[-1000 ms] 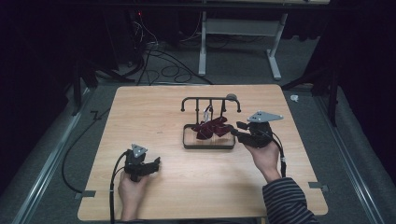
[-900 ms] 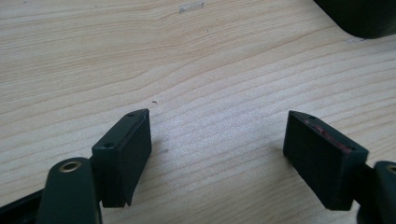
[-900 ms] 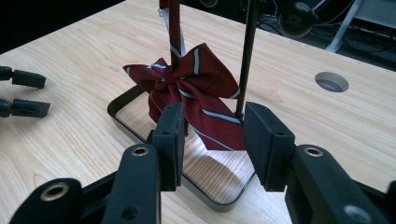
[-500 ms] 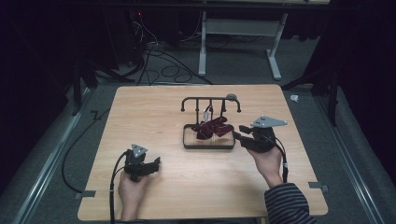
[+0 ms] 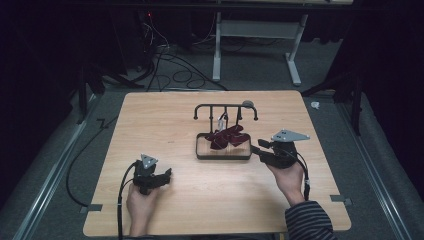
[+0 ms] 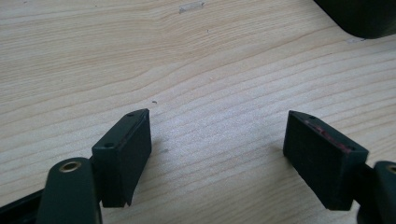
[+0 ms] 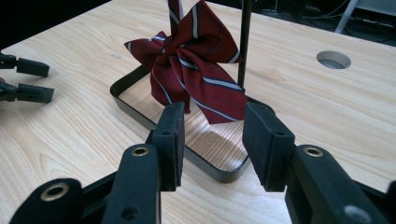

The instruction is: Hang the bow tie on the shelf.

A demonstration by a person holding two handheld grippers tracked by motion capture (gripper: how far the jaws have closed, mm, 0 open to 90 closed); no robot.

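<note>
A dark red striped bow tie (image 5: 227,136) hangs from a black rail stand (image 5: 225,106) over the stand's black-rimmed tray (image 5: 200,152) at the table's middle. My right gripper (image 5: 257,148) sits just right of the tray, low over the wood. In the right gripper view it (image 7: 215,116) is open, and the bow tie (image 7: 196,65) hangs a short way beyond its tips, apart from them. My left gripper (image 5: 167,174) rests near the front left of the table. Its jaws are wide open (image 6: 217,121) over bare wood.
The wooden table (image 5: 150,125) has a round cable hole (image 7: 333,59) behind the stand. Cables trail from both grippers off the front edge. A white desk frame (image 5: 255,45) and floor cables lie beyond the far edge. A dark object's corner (image 6: 364,18) sits ahead of the left gripper.
My right gripper has drawn back a little from the bow tie toward the near edge and sunk lower. The left gripper has stayed where it was.
</note>
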